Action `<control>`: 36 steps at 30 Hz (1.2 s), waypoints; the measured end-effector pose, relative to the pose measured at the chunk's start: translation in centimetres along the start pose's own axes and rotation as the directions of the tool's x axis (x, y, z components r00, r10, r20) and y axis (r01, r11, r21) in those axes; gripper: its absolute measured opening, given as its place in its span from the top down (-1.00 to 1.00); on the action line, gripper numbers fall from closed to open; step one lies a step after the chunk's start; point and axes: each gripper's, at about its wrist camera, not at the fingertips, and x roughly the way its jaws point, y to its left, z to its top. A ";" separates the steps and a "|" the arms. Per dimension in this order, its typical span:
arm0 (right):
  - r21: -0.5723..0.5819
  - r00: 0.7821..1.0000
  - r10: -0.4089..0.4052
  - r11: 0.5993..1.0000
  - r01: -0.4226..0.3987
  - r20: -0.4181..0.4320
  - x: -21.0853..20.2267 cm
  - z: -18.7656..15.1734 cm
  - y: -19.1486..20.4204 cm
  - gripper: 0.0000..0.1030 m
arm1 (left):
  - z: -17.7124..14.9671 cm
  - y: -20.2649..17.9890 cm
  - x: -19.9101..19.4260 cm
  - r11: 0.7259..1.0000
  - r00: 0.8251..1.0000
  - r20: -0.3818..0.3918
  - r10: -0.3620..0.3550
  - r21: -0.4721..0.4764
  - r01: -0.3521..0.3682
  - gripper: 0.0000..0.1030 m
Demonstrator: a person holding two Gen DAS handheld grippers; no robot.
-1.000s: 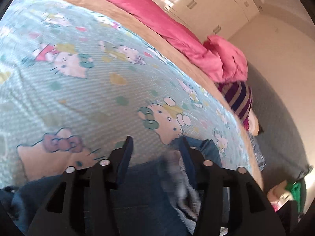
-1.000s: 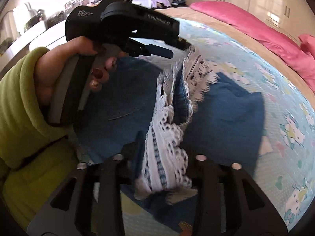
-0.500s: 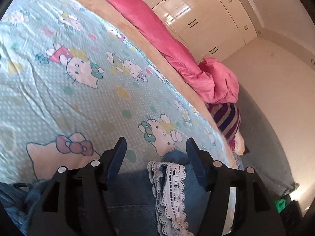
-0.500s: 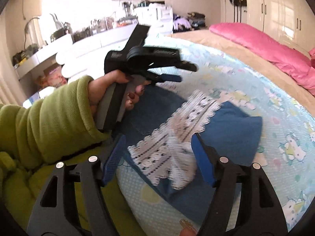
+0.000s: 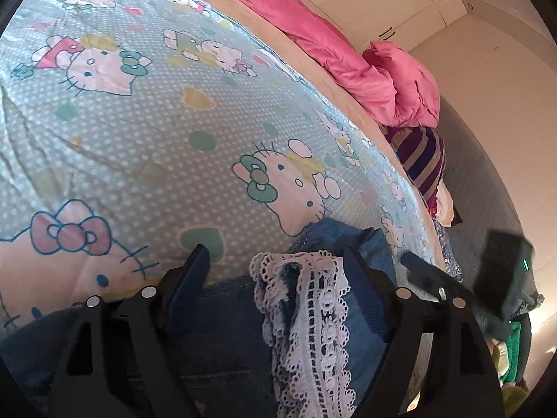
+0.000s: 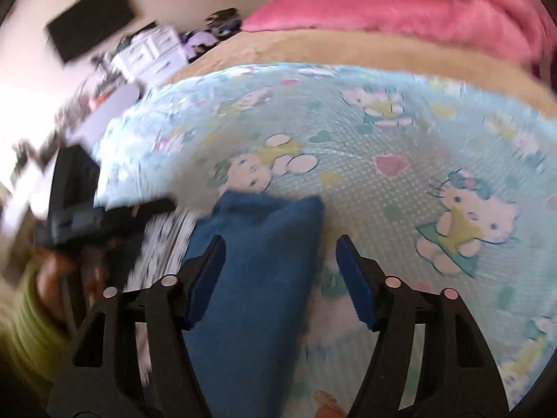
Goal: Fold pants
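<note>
The blue denim pants (image 5: 222, 317) with a white lace trim (image 5: 310, 306) lie folded on the Hello Kitty bedsheet (image 5: 146, 125). My left gripper (image 5: 275, 261) is open just above them, the lace between its fingers. In the blurred right wrist view the pants (image 6: 264, 244) lie below my right gripper (image 6: 280, 247), which is open and empty. The left gripper (image 6: 104, 216) shows at the left there, the right gripper (image 5: 428, 278) at the right in the left wrist view.
A pink duvet (image 5: 348, 52) lies bunched along the bed's far side, with a striped pillow (image 5: 421, 163) beside it. White wardrobes (image 5: 376, 0) stand behind. A dresser with clutter (image 6: 149, 52) and a dark screen (image 6: 90, 21) are on the far wall.
Both grippers opened and let go of the lace-trimmed pant end, which now lies on the pants. My right gripper has swung to the right over the folded denim.
</note>
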 end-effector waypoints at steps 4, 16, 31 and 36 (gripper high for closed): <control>0.027 0.998 0.022 0.999 -0.021 -0.055 2.7 1.1 -1.2 -0.10 | -0.3 -0.2 0.9 0.999 0.999 -0.016 -0.034 -0.002 0.033 0.67; -0.032 0.998 -0.065 0.997 0.064 -0.018 4.3 0.2 -0.8 0.76 | -0.5 -1.2 -0.8 0.994 0.996 0.075 0.047 0.096 -0.054 0.70; -0.137 0.984 -0.146 0.978 0.160 0.107 -2.0 -2.2 1.4 -0.31 | -1.1 -2.5 -4.7 0.977 0.987 0.118 0.112 0.167 -0.131 -0.39; -0.179 0.984 -0.123 0.973 0.145 0.130 -4.5 -3.9 2.9 -0.51 | -1.8 -3.8 -7.3 0.964 0.976 0.159 0.148 0.197 -0.179 -0.87</control>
